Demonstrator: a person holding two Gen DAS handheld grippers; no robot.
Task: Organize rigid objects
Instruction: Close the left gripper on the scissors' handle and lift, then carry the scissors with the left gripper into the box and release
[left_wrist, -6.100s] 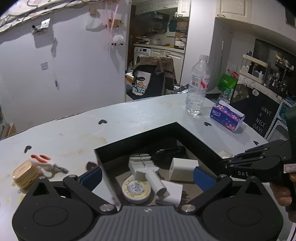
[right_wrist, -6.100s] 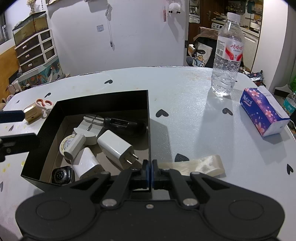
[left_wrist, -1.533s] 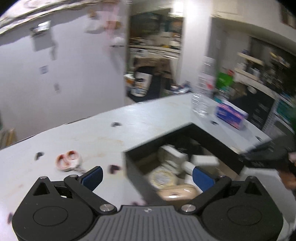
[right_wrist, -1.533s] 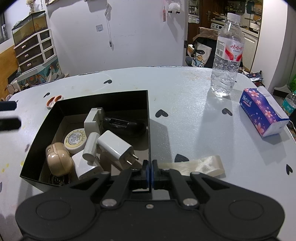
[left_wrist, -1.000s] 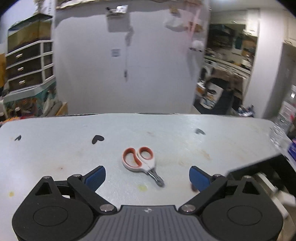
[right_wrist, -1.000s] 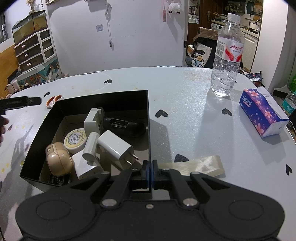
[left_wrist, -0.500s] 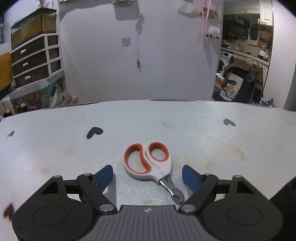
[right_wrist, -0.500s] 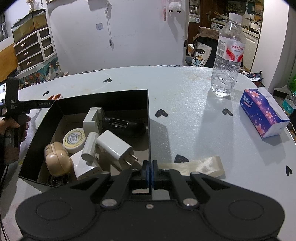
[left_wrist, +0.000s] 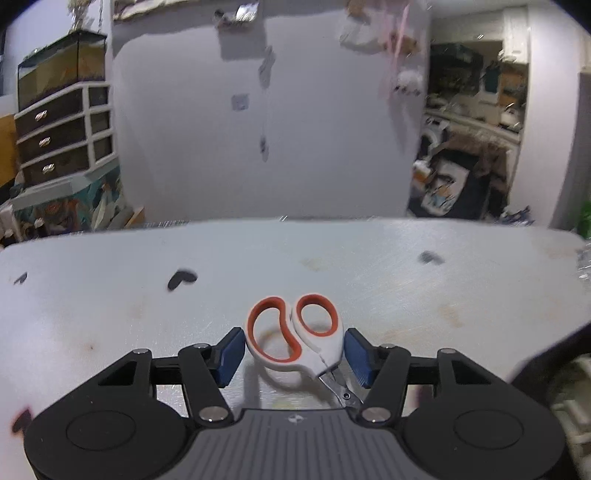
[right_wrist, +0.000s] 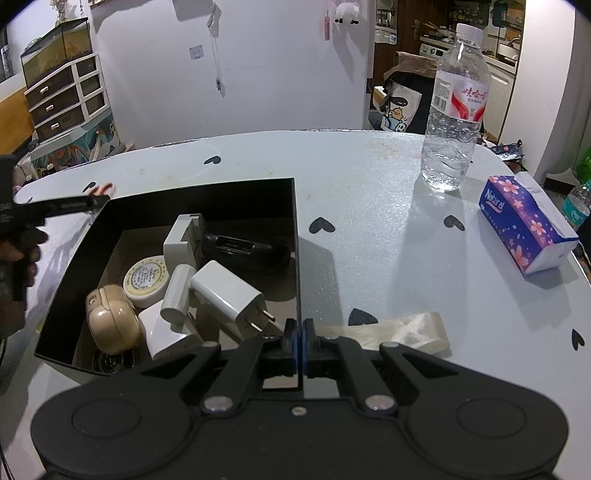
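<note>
Small white scissors with orange handle loops (left_wrist: 295, 339) lie on the white table. My left gripper (left_wrist: 293, 356) is open around them, a blue pad on each side, the right pad close to the handle. In the right wrist view the left gripper (right_wrist: 62, 206) reaches past the far left corner of the black box (right_wrist: 295, 229), where the scissors' orange loops (right_wrist: 105, 189) just show. My right gripper (right_wrist: 298, 345) is shut on the box's near right wall. The box holds white chargers (right_wrist: 229, 291), a beige case (right_wrist: 112, 323), a round tin (right_wrist: 145, 277) and a black device (right_wrist: 243, 247).
A water bottle (right_wrist: 456, 122) stands at the back right. A purple tissue pack (right_wrist: 524, 221) lies at the right edge. A strip of clear tape (right_wrist: 402, 330) lies just right of my right gripper. Black heart marks dot the table (right_wrist: 369, 206).
My left gripper moved forward and its jaws narrowed around the scissors. The right gripper stayed shut on the box wall.
</note>
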